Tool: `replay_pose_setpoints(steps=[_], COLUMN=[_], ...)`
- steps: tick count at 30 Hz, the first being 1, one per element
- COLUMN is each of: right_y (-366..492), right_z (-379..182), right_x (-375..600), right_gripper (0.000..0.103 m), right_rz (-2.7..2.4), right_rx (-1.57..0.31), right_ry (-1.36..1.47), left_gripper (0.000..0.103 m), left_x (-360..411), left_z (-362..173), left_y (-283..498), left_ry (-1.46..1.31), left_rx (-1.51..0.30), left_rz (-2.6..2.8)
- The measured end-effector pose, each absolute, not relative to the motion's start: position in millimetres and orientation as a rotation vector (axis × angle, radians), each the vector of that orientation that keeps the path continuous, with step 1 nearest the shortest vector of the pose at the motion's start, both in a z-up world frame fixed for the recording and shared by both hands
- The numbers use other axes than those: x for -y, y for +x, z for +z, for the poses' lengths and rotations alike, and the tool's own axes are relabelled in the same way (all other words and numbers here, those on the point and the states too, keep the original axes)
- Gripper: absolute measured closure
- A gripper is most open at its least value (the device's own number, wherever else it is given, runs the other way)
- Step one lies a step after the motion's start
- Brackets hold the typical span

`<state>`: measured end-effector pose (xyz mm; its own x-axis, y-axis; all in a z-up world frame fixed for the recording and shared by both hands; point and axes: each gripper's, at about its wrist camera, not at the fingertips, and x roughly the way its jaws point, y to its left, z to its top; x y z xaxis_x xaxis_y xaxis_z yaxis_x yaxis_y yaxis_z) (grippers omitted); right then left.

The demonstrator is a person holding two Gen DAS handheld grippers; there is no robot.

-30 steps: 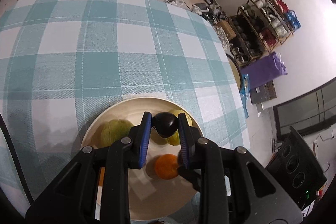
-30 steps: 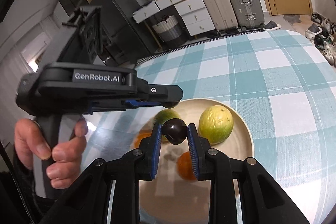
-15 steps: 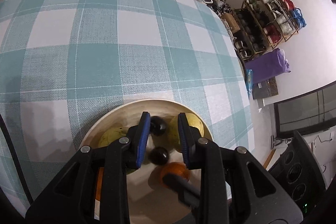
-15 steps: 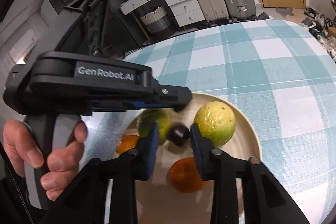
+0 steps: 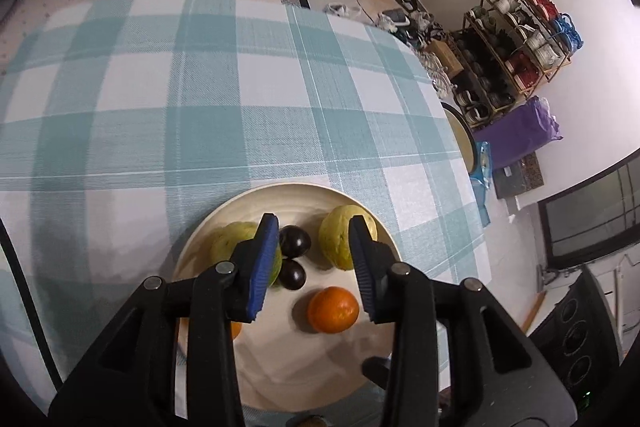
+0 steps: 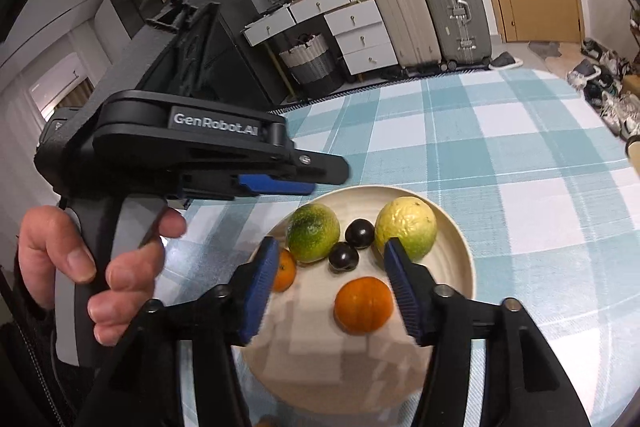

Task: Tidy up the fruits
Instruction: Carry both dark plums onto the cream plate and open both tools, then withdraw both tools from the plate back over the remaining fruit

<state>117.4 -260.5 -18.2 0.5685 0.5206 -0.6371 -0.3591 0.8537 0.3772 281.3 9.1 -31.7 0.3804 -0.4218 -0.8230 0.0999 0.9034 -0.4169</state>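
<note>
Both tongs stand apart and hold nothing: our left gripper [image 5: 314,263] and our right gripper [image 6: 332,285] hang above the cream plate [image 6: 460,247] on the checked tablecloth [image 6: 500,155]. Left to right in the right wrist view, we see a small orange [image 6: 285,270] partly hidden behind a blue pad, a green citrus [image 6: 313,238], two dark plums [image 6: 352,245] touching each other, an orange [image 6: 363,305] nearer us, and a yellow-green citrus [image 6: 406,229]. Suitcases [image 6: 428,11] stand beyond the table.
</note>
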Motion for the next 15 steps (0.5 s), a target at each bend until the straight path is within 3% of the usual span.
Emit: replay_pose_setpoints(steps=[1, 6, 8, 11, 15], right_y=[114, 97, 90, 78, 72], right_z=[-16, -3, 2, 11, 15], right_x=[261, 265, 268, 273, 279], right_gripper=[0.036, 0.032, 0.016, 0.012, 0.006], right_rz=[0.521, 0.53, 0.54, 0.53, 0.518], right_rx=[-0.807, -0.757, -0.734, -0.686, -0.674], right_ry=[0.207, 0.166, 0.171, 0.168, 0.165], left_gripper=[0.07, 0.069, 0.069, 0.066, 0.046], left_x=[-10, -18, -21, -26, -32], left_z=[-27, -12, -6, 2, 13], left_y=[275, 244, 231, 213, 181], left_ry=[-0.313, -0.288, -0.27, -0.243, -0.214], left_rx=[-1.123, -1.076, -1.056, -1.03, -0.963], left_rz=[-0.332, -0.288, -0.251, -0.192, -0.1])
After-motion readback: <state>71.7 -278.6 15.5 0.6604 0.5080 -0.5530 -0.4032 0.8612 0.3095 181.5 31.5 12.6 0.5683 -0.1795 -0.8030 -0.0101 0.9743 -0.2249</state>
